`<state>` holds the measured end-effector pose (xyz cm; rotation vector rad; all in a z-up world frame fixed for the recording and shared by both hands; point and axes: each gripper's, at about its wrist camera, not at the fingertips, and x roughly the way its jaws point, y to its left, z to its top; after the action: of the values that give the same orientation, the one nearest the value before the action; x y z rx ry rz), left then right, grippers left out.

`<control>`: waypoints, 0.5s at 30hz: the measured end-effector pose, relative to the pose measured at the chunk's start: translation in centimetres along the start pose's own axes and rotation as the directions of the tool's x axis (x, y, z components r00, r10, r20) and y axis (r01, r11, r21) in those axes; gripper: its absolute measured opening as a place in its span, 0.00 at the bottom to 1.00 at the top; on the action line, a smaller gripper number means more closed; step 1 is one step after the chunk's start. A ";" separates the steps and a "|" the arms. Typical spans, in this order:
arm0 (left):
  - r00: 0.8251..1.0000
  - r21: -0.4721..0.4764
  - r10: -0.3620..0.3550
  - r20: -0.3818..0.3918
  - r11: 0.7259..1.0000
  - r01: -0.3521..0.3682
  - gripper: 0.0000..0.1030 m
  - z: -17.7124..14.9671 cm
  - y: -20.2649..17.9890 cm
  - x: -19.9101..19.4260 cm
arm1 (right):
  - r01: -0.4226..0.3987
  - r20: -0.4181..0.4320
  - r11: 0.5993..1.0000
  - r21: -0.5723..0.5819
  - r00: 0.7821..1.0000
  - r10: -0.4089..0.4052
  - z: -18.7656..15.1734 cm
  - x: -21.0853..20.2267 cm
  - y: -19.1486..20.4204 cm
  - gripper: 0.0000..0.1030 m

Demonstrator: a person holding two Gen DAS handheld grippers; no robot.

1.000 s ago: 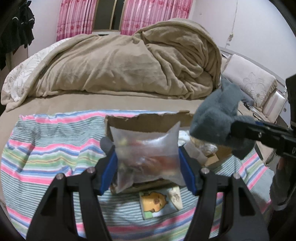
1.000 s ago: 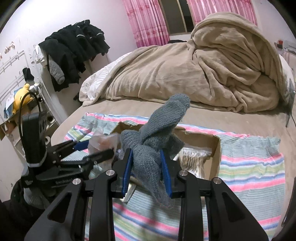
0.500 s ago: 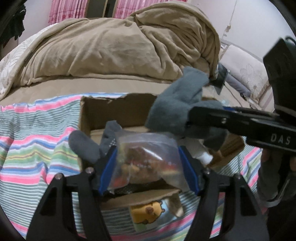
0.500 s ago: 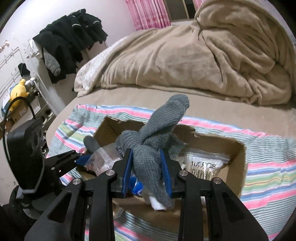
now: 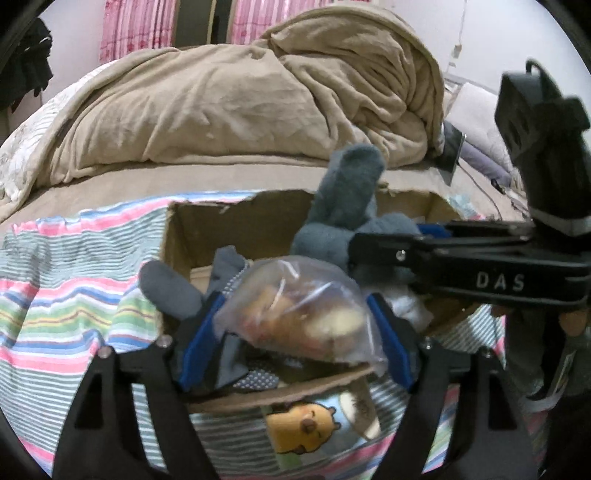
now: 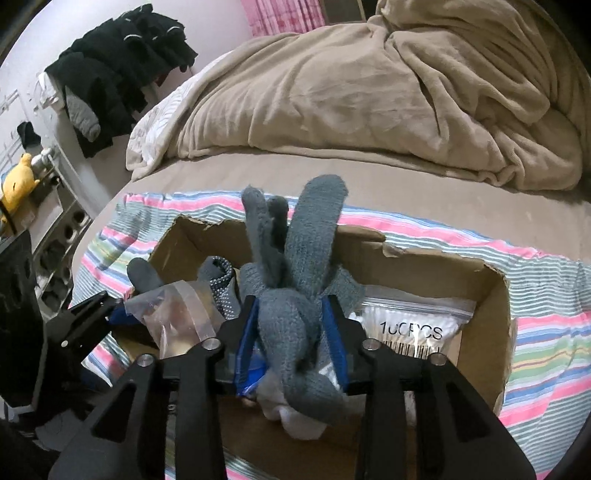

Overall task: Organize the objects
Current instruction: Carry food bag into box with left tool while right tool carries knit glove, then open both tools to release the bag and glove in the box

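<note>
1. Left gripper [image 5: 295,332] fingers clamp a clear bag [image 5: 299,317] over the box [image 5: 236,229], at its 8 o'clock corner.
2. Right gripper [image 6: 291,343] fingers pinch a grey glove [image 6: 295,295] above the box's middle.
3. A cotton-swab pack [image 6: 413,325] lies at 3 o'clock inside.

A home bedroom: bed [image 5: 207,173], rumpled blanket [image 6: 369,92], pink curtains [image 5: 122,29]

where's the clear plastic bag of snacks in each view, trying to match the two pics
Left wrist view: the clear plastic bag of snacks sits centre frame, pinched between the left gripper's blue fingers, over the near edge of the open cardboard box.
Right wrist view: the bag is at lower left, over the box's left end.
Shared landmark: the grey knitted glove held upright in the right gripper.
</note>
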<state>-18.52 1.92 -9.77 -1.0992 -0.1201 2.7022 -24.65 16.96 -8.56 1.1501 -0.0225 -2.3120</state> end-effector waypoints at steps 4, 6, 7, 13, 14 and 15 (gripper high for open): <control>1.000 -0.028 0.004 0.010 1.000 -0.003 0.78 -0.1 0.4 -0.7 | -0.002 -0.005 1.000 0.024 1.000 0.002 -0.2 -0.4 -0.1 0.51; 1.000 -0.036 0.001 0.009 0.999 -0.001 0.79 -0.3 0.5 -1.2 | -0.006 0.005 0.999 0.033 1.000 0.006 -0.3 -1.0 -0.1 0.51; 1.000 -0.040 0.000 0.009 0.999 0.000 0.79 -0.3 0.5 -1.4 | -0.005 0.012 0.999 0.036 1.000 0.005 -0.3 -1.4 0.0 0.52; 1.000 -0.047 0.022 0.015 0.999 -0.022 0.88 -0.8 0.4 -4.0 | 0.021 0.064 0.999 0.028 0.998 -0.022 -0.9 -4.4 0.9 0.64; 0.999 -0.051 0.029 0.016 0.998 -0.028 0.88 -0.9 0.4 -4.5 | 0.023 0.074 0.999 0.022 0.997 -0.025 -1.0 -4.9 1.1 0.66; 0.999 -0.054 0.036 0.018 0.998 -0.035 0.88 -1.1 0.3 -4.9 | 0.028 0.088 0.999 0.014 0.996 -0.029 -1.3 -5.6 1.5 0.71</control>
<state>-14.43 0.42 -7.24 -1.1017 -0.1786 2.7566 -20.29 18.66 -4.87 1.0605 -0.0543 -2.3900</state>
